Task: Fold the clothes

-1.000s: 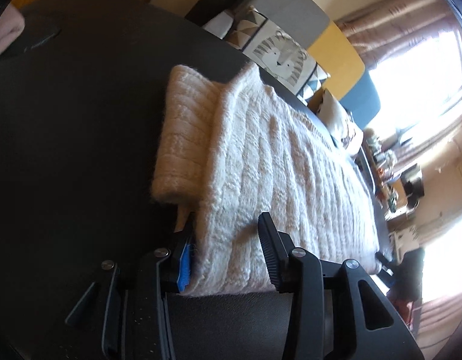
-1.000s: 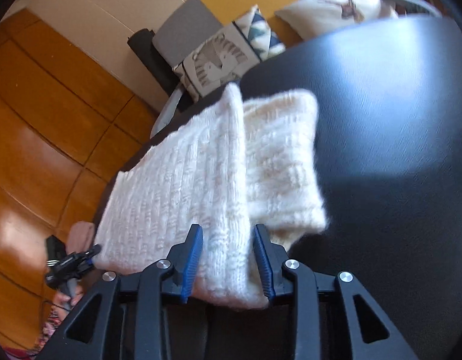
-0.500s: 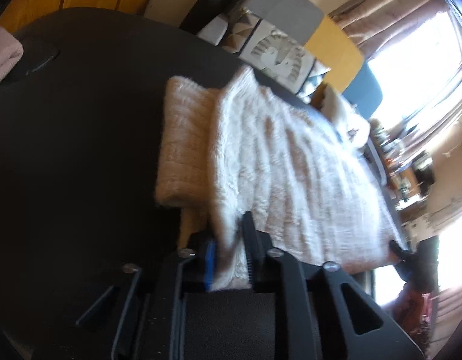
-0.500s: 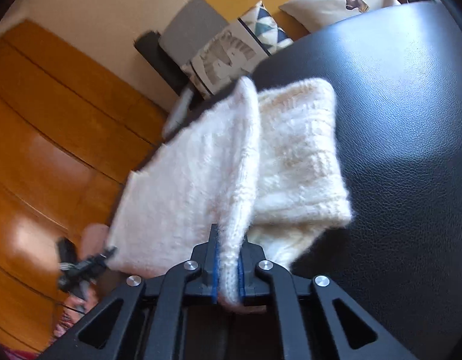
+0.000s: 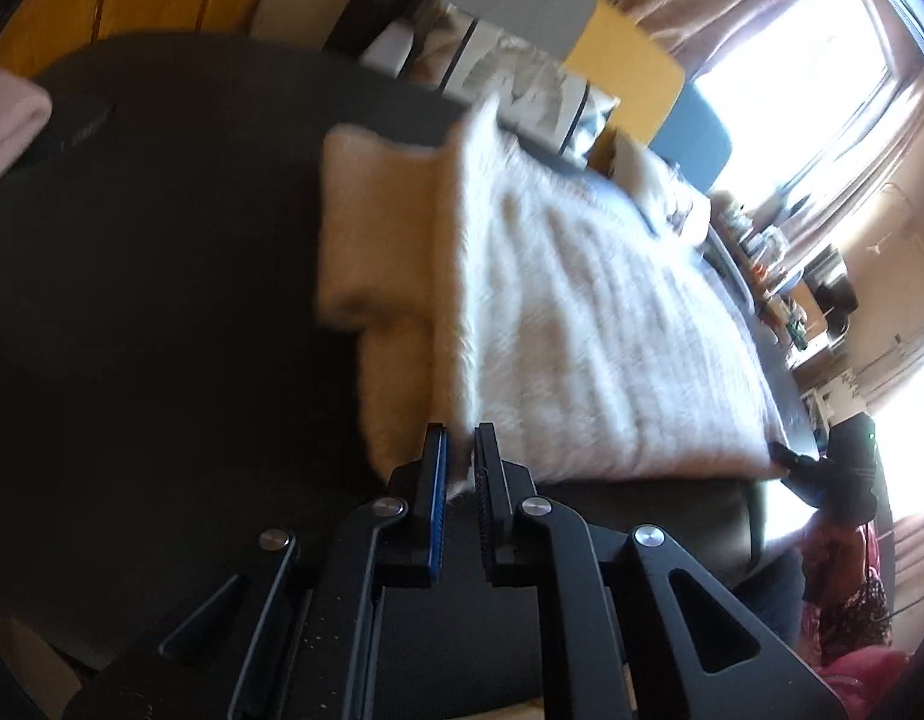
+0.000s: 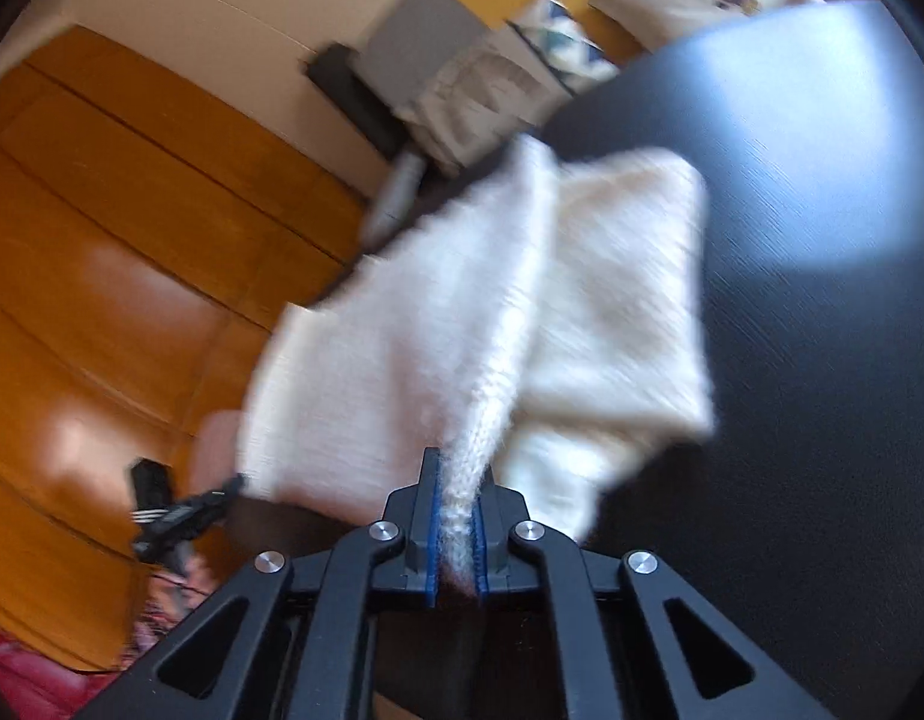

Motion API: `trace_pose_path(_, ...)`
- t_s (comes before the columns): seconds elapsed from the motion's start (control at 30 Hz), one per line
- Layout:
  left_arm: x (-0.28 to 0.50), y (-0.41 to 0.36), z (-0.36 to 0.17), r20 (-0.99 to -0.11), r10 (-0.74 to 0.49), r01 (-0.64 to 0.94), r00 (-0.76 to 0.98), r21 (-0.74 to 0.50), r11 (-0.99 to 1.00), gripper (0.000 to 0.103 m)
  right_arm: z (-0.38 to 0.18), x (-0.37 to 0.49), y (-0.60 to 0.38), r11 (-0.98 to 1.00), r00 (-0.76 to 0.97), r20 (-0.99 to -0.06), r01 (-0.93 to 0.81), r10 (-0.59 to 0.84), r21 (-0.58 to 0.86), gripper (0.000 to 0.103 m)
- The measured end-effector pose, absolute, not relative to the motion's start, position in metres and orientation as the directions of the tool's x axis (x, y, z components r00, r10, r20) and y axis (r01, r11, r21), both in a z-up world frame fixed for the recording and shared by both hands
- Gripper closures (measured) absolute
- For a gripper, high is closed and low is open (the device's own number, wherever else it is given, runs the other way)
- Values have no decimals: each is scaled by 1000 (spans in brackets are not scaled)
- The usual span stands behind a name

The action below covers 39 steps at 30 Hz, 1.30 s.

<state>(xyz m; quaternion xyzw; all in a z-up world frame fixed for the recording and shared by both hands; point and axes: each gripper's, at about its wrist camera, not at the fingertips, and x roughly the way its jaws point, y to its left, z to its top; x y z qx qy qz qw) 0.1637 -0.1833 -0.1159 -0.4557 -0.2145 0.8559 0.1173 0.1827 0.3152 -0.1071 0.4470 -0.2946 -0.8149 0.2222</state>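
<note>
Sweater [image 5: 582, 324] blurred on black table [image 5: 150, 300]; left gripper [image 5: 460, 450] and right gripper [image 6: 459, 480] jaws each clenched on knit edge.

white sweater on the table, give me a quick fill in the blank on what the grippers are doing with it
1. The left gripper is shut on the near edge of the knitted ____ sweater.
2. The right gripper pinches the ____ too.
3. The sweater lies on a ____ table.

Missing words: white; sweater; black
</note>
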Motion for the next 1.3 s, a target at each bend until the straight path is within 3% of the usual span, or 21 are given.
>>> trace_pose_path(0.07,165,-190,-114,-727,377,21,-574,-473,-881,94,-120,187,318,-724,-484,-610,74,-627,686,93)
trace_pose_path(0.17,160,-194,-110,-716,390,29,-579,-496,-868,91,-122,194,323,-663,-518,-543,64,-661,746,80)
trace_pose_path(0.23,152,-191,-110,-715,411,15,-566,-508,-861,77,-120,194,321,-654,-525,-527,76,-668,753,78)
trace_pose_path(0.33,136,-179,-111,-744,388,-8,-544,-458,-889,70,-118,193,312,-665,-502,-532,122,-682,737,75)
trace_pose_path(0.5,134,-168,-115,-769,323,-10,-552,-380,-925,71,-120,188,301,-717,-514,-575,120,-637,687,80)
trace_pose_path(0.57,139,-165,-114,-775,316,-29,-547,-360,-932,79,-123,190,300,-728,-517,-587,109,-623,677,91)
trace_pose_path(0.67,152,-164,-111,-777,363,-85,-514,-375,-923,91,-124,192,303,-711,-515,-575,101,-636,696,95)
trace_pose_path(0.83,186,-162,-110,-802,363,-149,-474,-333,-931,92,-115,190,314,-712,-499,-578,122,-646,691,96)
trace_pose_path(0.97,205,-175,-108,-784,380,-121,-491,-371,-921,92,-121,203,319,-785,-463,-662,136,-590,604,95)
trace_pose_path(1.1,221,-192,-90,-763,335,-91,-553,-345,-934,92,-117,209,329,-783,-517,-642,94,-566,615,86)
trace_pose_path(1.2,223,-199,-70,-722,272,-42,-637,-319,-947,91,-107,218,342,-801,-578,-636,50,-511,597,82)
trace_pose_path(1.3,210,-193,-57,-674,268,-31,-689,-343,-939,88,-86,222,336,-884,-638,-664,57,-390,465,81)
